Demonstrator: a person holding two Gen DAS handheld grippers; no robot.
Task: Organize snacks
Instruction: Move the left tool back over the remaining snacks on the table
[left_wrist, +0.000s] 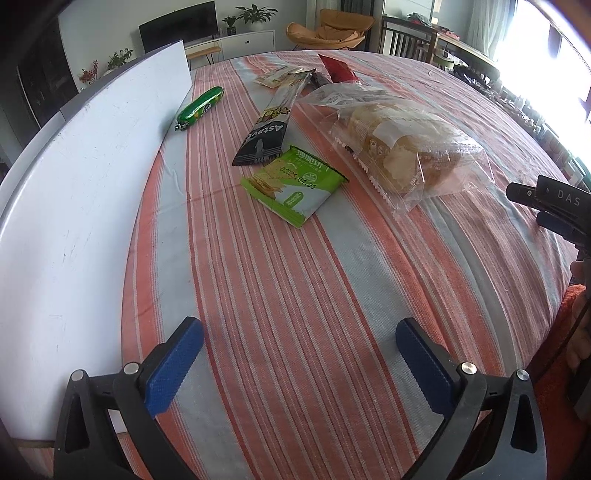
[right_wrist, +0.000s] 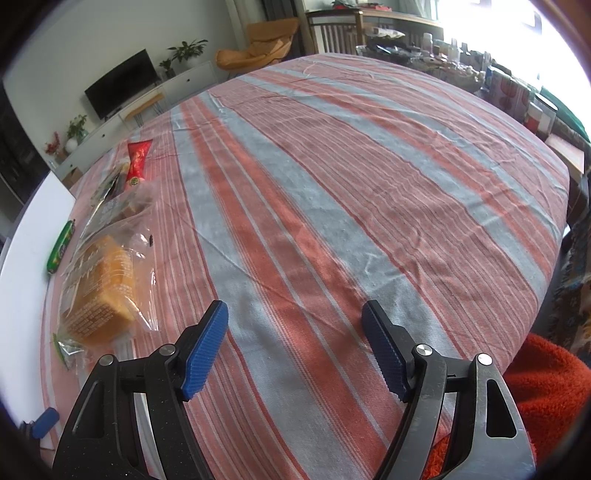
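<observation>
- Striped orange and grey tablecloth (left_wrist: 295, 295) covers the table; a TV (left_wrist: 177, 26) stands far behind.
- Left gripper (left_wrist: 299, 354) is spread wide, holding nothing, above bare cloth.
- Right gripper (right_wrist: 295, 347) is spread too, empty.
- Green cracker pack (left_wrist: 293, 184) shows "2025-04-05", beside the black "Astar" packet (left_wrist: 267, 125) and bagged bread (left_wrist: 406, 147).

Left tongs (left_wrist: 299, 354) spread wide and empty, right tongs (right_wrist: 295, 343) parted, empty, both angled downward

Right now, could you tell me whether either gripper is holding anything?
Nothing is held: the left gripper and right gripper both hang open over bare tablecloth.
</observation>
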